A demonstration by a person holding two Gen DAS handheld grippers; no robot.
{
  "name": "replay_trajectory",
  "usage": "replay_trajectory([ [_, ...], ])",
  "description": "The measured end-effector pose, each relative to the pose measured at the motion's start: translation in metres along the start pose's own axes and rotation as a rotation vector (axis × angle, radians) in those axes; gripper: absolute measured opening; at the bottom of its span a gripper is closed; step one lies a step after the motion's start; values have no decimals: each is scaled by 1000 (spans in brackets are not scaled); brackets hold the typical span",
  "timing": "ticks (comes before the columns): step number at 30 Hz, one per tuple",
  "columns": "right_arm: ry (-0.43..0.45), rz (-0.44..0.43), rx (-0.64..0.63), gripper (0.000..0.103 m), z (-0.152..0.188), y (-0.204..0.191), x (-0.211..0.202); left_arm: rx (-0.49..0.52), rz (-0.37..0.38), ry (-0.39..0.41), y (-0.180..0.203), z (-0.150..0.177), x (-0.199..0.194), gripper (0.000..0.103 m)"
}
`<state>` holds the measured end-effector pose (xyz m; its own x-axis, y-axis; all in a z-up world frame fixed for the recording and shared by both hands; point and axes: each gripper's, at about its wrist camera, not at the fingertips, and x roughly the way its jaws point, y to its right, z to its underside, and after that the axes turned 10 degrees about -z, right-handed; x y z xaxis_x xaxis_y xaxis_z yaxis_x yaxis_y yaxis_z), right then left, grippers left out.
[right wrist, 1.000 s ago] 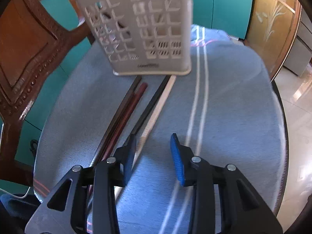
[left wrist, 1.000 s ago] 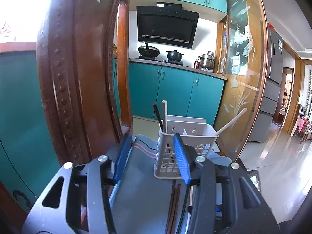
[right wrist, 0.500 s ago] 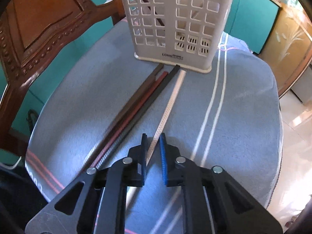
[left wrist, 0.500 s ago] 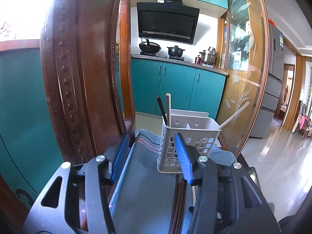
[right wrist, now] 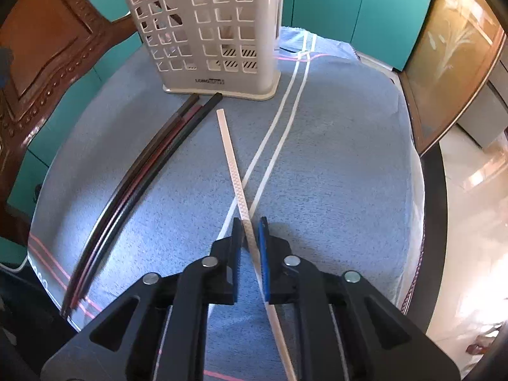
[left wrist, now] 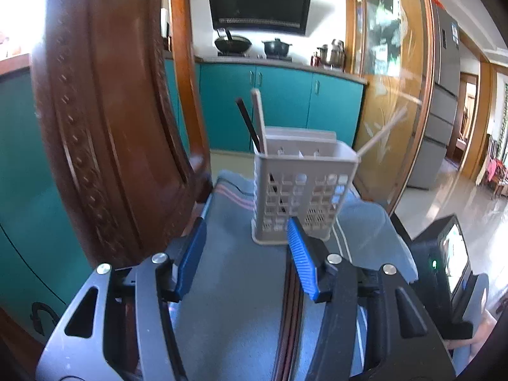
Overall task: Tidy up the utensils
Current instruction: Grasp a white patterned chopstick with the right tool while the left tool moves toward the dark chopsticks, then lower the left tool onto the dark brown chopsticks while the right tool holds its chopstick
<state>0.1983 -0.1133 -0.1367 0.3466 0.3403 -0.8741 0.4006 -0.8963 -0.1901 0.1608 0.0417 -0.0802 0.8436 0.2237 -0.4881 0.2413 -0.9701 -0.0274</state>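
My left gripper (left wrist: 246,250): jaws wide apart, nothing between them, hanging above the blue towel (left wrist: 235,285). Carved wooden chair back (left wrist: 104,120) close on its left. Dead ahead and slightly right, the white slotted utensil caddy (left wrist: 298,197) stands upright on the towel, just past my right fingertip. Caddy holds a black chopstick (left wrist: 247,127) and a pale one (left wrist: 258,117) leaning at its left end, plus another pale stick (left wrist: 384,131) angled out of its right end. Dark chopsticks run under my right finger toward the caddy.

My right gripper (right wrist: 250,231): jaws closed on a white chopstick (right wrist: 231,162), clamped near its midsection; the free end points forward toward the caddy (right wrist: 209,31), stopping short of its base. Tail end runs back under my right finger. Left of the claw, three dark chopsticks (right wrist: 149,165) lie bundled side by side on the towel (right wrist: 333,158), far ends almost at the caddy base. White stripes of the towel cross just under the held chopstick.
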Motion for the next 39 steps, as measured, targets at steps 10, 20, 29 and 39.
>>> replay_trajectory([
  [10,9,5,-82,29,-11,-25,11,26,-7,-50,8,5,10,56],
  [20,2,-29,-161,8,-1,-40,4,33,-25,-107,9,11,21,57],
  [29,-7,-15,-100,8,-13,-6,10,47,-32,-175,12,18,34,57],
  [39,-3,-22,-51,11,-23,3,19,59,-30,-219,19,25,44,60],
])
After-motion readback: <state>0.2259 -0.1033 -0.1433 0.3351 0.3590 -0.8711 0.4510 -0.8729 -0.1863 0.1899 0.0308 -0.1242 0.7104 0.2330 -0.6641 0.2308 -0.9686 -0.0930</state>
